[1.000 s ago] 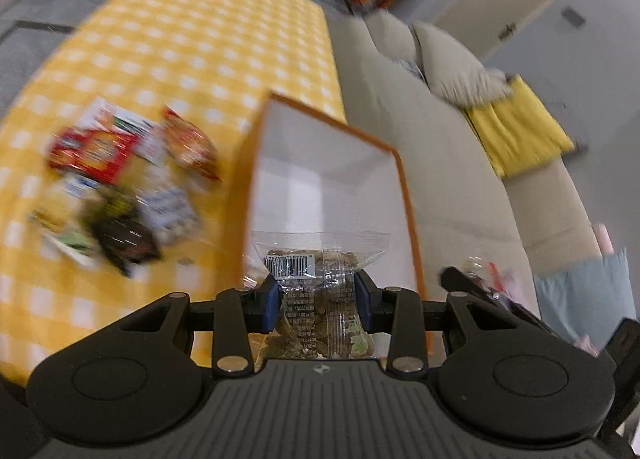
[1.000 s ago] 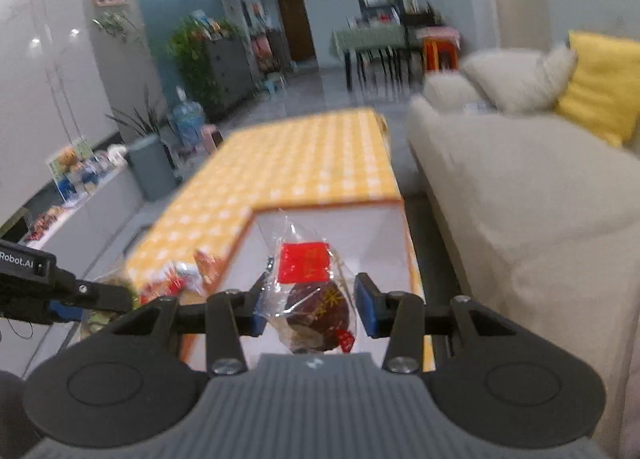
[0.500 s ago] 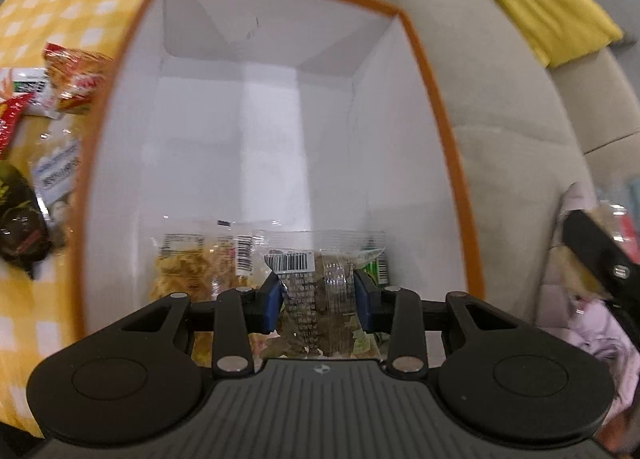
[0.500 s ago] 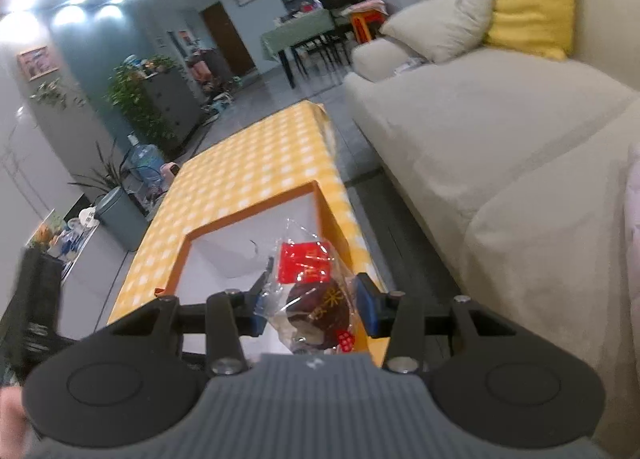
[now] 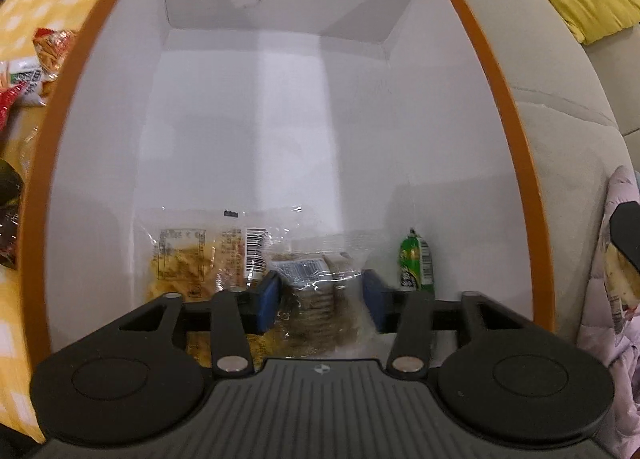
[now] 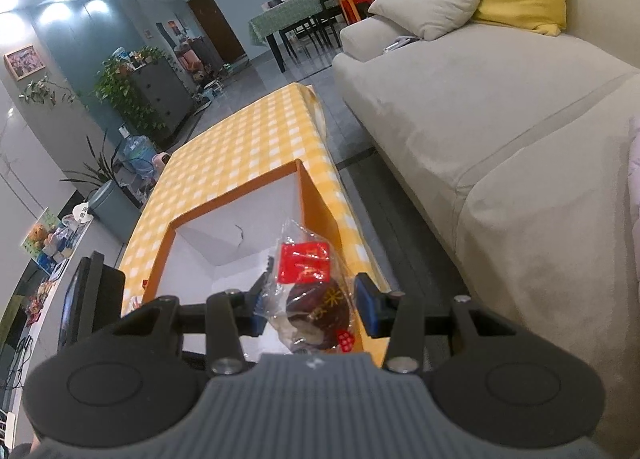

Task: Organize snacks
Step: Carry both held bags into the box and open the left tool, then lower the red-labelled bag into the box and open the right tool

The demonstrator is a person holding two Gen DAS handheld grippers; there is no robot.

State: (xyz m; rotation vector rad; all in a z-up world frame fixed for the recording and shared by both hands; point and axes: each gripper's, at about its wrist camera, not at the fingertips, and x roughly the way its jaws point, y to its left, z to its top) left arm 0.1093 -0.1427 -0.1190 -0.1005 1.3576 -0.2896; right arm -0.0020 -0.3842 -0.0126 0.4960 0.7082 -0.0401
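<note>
Where crinkly packets [image 5: 316,291] lie, smooth box [image 5: 516,163].

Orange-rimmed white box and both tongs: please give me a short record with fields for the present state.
box: orange-rimmed white cardboard box on the yellow checked tablecloth
inside box: clear packet of yellow snacks, small green packet
left tongs: jaws have just been opening, clear packet of brown biscuits between them, released
right tongs: closed on clear packet with red label and dark round snack, above the box's near edge
outside box: more snack packets on the cloth
</note>
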